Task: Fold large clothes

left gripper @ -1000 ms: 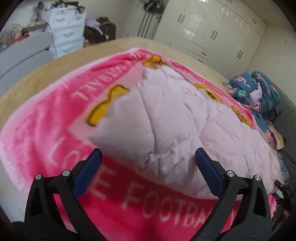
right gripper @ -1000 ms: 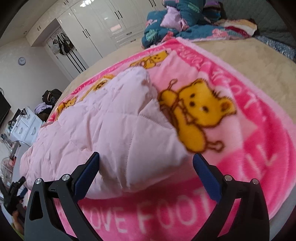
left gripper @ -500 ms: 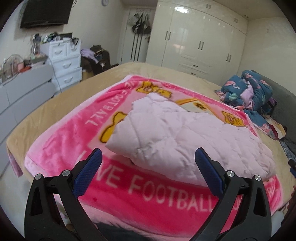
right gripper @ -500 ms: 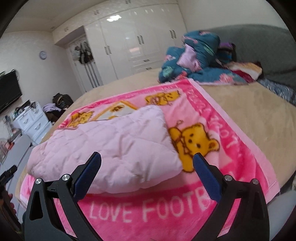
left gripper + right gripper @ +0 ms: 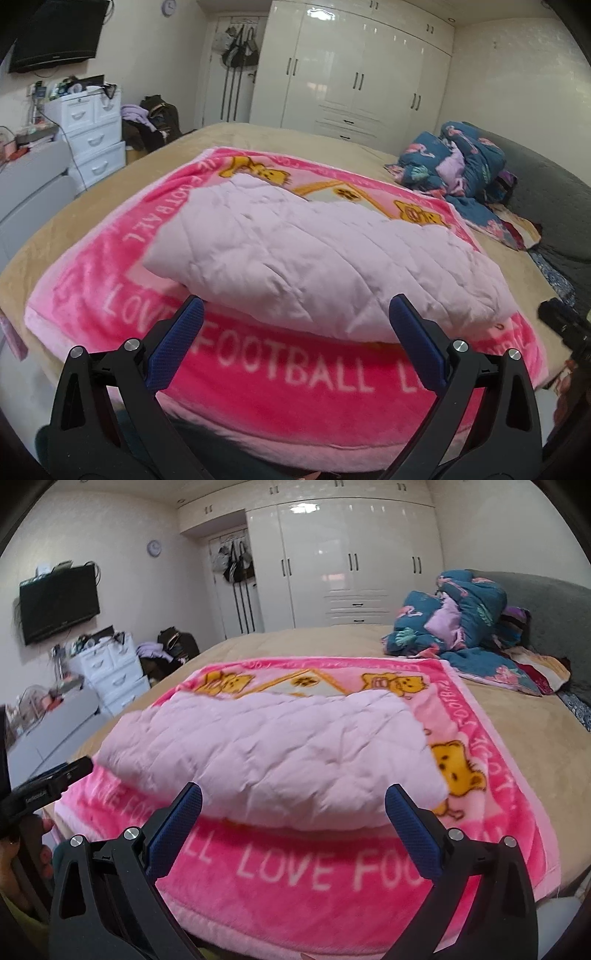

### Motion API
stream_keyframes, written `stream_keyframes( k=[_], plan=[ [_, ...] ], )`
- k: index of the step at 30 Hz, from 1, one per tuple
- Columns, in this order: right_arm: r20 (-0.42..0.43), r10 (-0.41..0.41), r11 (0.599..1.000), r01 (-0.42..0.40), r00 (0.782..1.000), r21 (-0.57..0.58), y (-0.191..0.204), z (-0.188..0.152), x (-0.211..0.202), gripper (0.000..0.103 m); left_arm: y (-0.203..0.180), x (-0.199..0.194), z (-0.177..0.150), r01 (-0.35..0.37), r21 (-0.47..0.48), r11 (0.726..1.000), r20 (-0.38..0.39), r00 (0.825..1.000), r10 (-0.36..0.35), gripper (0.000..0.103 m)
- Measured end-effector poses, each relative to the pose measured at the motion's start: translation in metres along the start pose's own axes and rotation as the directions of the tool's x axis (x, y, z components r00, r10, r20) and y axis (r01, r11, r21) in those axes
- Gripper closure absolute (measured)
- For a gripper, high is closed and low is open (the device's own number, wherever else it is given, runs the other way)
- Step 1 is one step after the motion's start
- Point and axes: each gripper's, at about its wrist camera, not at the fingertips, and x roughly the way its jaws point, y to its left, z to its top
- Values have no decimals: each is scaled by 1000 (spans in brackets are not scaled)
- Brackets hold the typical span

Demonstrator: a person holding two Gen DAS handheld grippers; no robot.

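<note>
Now both grippers, left gripper (image 5: 295, 325) and right gripper (image 5: 293, 805), hover level at the bed's near edge, jaws spread wide and empty. One folded pale pink quilted garment (image 5: 317, 258) lies on one pink blanket (image 5: 288, 369).

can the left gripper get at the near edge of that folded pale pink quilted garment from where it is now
Probably yes. The left gripper is open and empty, facing the folded pale pink quilted garment on the pink fleece football blanket. Nothing lies between them, though it would have to move forward first.
</note>
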Motion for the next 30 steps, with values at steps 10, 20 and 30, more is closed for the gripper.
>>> stream_keyframes(
  k=[10, 20, 30],
  plan=[
    [-57, 14, 999, -17, 998, -52, 27, -24, 12, 4, -14, -10, -3, 23, 28, 999, 35, 999, -24, 9],
    [-61, 13, 999, -15, 998, -30, 21, -24, 15, 4, -18, -4, -5, -5, 43, 999, -2, 1000, 5, 9],
    [-65, 18, 999, -20, 998, -35, 22, -24, 17, 4, -14, -4, -6, -10, 40, 999, -9, 1000, 10, 9]
  ],
)
